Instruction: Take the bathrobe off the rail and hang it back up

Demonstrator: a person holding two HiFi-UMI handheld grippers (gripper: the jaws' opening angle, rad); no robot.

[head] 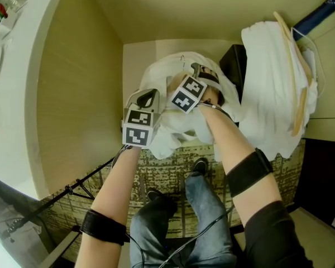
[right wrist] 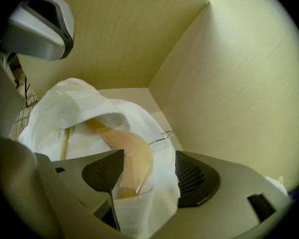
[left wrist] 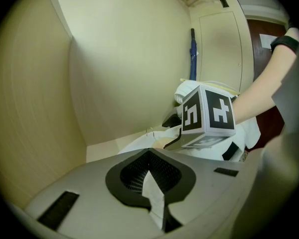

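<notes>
left gripper (left wrist: 150, 180) is pinching a fold of the white cloth bathrobe (head: 176, 128), jaws pressed together | right gripper (right wrist: 147, 176) is standing spread wide around the robe-draped curved pale wooden hanger (right wrist: 132, 151) | bathrobe is bunching between both grippers, before the beige wall corner (head: 78, 94)

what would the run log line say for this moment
left gripper: shut on bathrobe | right gripper: open, wooden hanger and bathrobe cloth between jaws | hook: on no rail
</notes>
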